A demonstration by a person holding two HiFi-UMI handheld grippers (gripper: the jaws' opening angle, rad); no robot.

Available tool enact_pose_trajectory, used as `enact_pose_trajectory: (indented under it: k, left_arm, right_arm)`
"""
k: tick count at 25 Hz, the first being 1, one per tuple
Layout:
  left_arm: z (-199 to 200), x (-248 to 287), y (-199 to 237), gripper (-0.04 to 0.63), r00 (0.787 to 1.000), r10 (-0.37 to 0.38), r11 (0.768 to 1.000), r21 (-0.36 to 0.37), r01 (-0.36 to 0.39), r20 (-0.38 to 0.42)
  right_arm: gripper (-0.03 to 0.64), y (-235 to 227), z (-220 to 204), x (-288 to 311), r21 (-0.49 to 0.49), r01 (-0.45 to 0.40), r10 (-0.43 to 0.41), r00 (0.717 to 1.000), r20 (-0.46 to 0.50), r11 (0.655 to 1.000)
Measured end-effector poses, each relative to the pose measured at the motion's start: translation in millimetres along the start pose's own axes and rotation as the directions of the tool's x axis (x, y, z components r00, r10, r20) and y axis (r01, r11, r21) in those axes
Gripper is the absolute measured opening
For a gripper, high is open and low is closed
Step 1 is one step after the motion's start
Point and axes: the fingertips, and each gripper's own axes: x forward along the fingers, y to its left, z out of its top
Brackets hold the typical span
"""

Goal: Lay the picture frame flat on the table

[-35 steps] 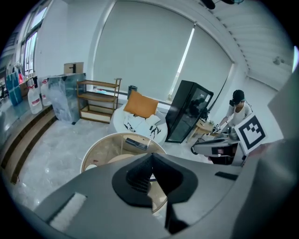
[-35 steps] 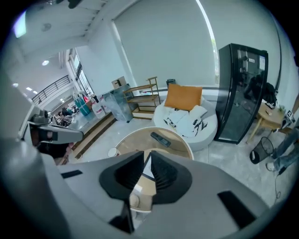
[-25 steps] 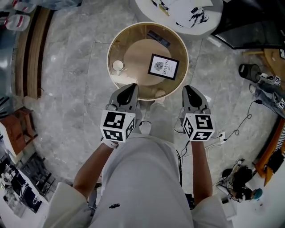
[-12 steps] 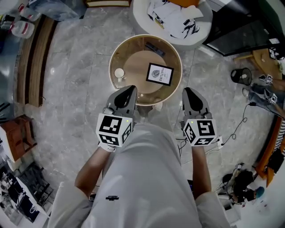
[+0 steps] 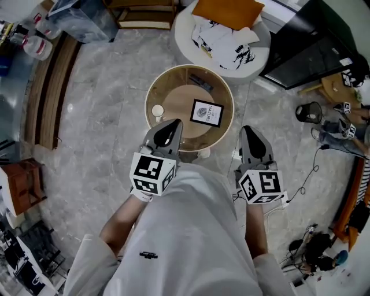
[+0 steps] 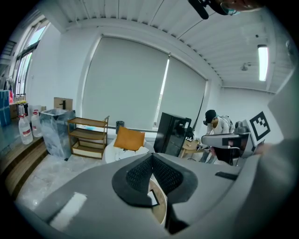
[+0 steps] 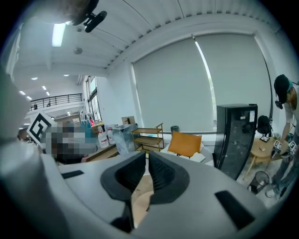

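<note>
Beyond left tool, picture frame

**Picture frame**, at 3 o'clock on the counter: black border, white mat, grey leaf motif. The counter has a pale wood rim round a brown top. **Cup**, at 9 o'clock: white. **Left tool** and **right tool**: grey shells and black ribbed pads. Their cubes are white with black square markers. **Floor**: grey marbled stone. **Cushion**, at 12 o'clock: orange. **Cloth**: white with a black palm print.
</note>
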Motion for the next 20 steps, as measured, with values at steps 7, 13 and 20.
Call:
enact_pose_trajectory:
  k: [7, 13, 20]
  left_arm:
    - [13, -9, -8, 0.003, 0.999, 0.003, 1.000, 0.028, -0.004, 0.041]
    - [10, -21, 0, 0.003, 0.999, 0.005, 1.000, 0.016, -0.006, 0.049]
    - [14, -23, -7, 0.003, 0.998, 0.001, 1.000, 0.008, -0.002, 0.062]
  right_arm:
    - [0.018, 6, 6, -4, -0.009, 0.001, 0.000, 0.998, 0.058, 1.000]
    - [0.018, 25, 10, -5, -0.047, -0.006, 0.010, 0.997, 0.080, 0.999]
    - [0.018, 34, 14, -7, -0.077, -0.022, 0.029, 0.996, 0.089, 0.997]
